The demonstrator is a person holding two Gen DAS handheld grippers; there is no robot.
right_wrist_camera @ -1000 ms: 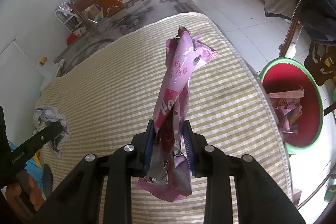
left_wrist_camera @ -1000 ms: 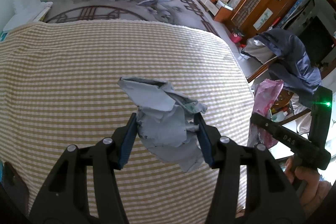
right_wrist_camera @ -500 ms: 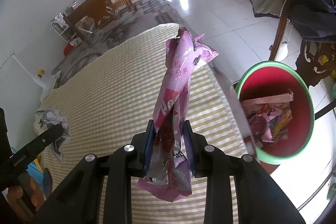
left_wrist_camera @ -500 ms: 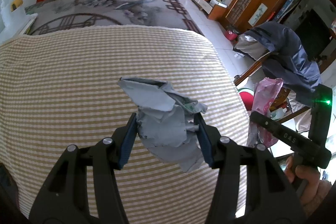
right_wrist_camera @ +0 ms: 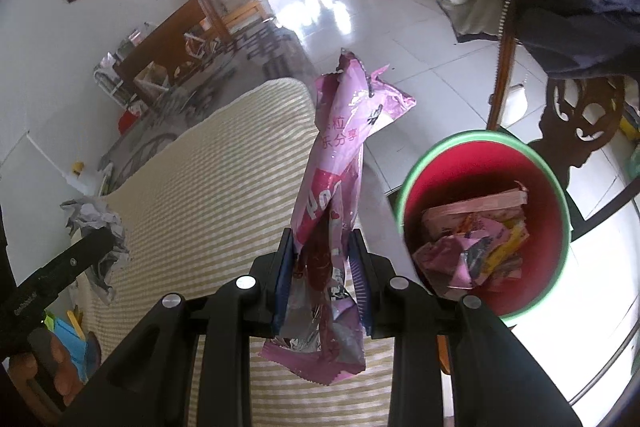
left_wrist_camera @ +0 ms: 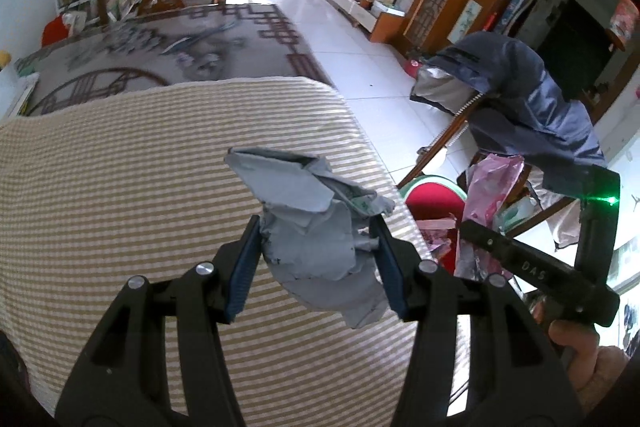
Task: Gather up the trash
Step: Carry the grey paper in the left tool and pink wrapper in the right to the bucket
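red bin (left_wrist_camera: 434, 201) half hidden behind table edge (left_wrist_camera: 394, 187), wrapper (left_wrist_camera: 486, 195) partly behind right tongs (left_wrist_camera: 516, 259)

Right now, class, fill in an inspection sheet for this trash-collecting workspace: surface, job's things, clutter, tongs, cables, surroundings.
Surface: table under a striped tablecloth, nothing lying on it in view.
Job's things: crumpled grey paper; pink snack wrapper; red bin with green rim on the floor beside the table, wrappers already inside.
Clutter: nothing seen.
Tongs: left tongs shut on the grey paper; right tongs shut on the pink wrapper, short of the bin.
Cables: nothing seen.
Surroundings: dark jacket draped on a chair; white tiled floor.
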